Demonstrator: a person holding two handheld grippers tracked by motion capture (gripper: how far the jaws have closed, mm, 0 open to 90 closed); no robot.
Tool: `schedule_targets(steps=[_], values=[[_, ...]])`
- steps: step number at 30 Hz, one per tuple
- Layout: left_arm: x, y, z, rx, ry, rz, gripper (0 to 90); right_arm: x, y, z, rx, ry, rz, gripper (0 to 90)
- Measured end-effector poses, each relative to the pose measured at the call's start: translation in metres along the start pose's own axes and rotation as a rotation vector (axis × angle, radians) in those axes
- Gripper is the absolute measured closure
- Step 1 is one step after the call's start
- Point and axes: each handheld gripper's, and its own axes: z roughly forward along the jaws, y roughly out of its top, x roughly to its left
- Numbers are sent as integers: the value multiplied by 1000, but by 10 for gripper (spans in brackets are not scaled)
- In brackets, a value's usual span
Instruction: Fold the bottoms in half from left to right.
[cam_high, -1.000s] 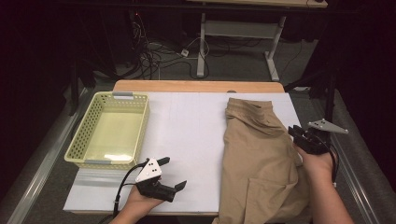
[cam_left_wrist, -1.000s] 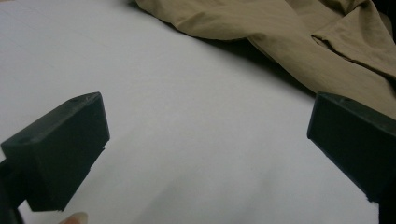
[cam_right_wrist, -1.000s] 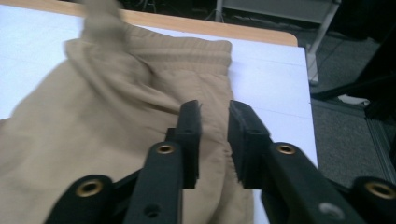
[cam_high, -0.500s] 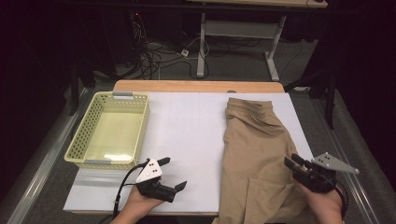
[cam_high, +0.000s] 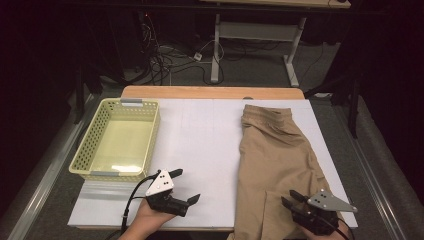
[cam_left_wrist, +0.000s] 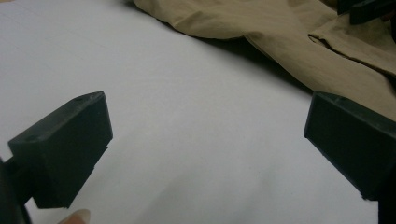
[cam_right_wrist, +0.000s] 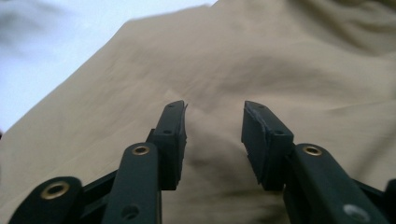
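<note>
A tan garment (cam_high: 275, 155), folded lengthwise, lies on the right half of the white table top (cam_high: 200, 135). My right gripper (cam_high: 288, 197) hovers over its near end, pointing up the cloth. In the right gripper view its jaws (cam_right_wrist: 212, 116) stand partly apart and have just been opening, with nothing between them and only the tan cloth (cam_right_wrist: 280, 60) beneath. My left gripper (cam_high: 186, 185) rests at the front edge of the table, left of the garment, wide open and empty. Its view looks across bare white surface, between the jaws (cam_left_wrist: 205, 121), toward the garment's edge (cam_left_wrist: 280, 32).
A pale yellow mesh basket (cam_high: 85, 150) stands empty at the left side of the table. A wooden strip (cam_high: 210, 92) borders the far edge. Beyond it are cables and a desk frame on the floor. Metal rails run along both sides of the table.
My right gripper has travelled from the garment's right edge back toward the near end of the cloth, and its jaws have spread. The left gripper has stayed put.
</note>
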Motion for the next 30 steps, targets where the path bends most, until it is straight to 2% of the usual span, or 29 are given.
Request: schedule_targets(steps=[3,8,11,14,19,23,27,30], values=[[-1,0,0,0,2,6,10,3,-5,7,32,1,-16,574],[-1,0,0,3,0,9,13,-1,-18,16,88,-12,10,524],[-1,0,0,6,3,13,18,-2,-22,18,74,-6,10,524],[-1,0,0,6,6,15,23,1,-22,18,80,-24,-17,566],[-1,0,0,6,8,14,30,1,-23,14,83,-14,-28,761],[-2,0,0,6,11,15,36,-2,-25,11,80,1,-33,866],[-1,0,0,6,12,11,36,-1,-24,8,80,6,-53,900],[-2,0,0,4,18,16,37,-3,-15,-7,31,4,-57,900]])
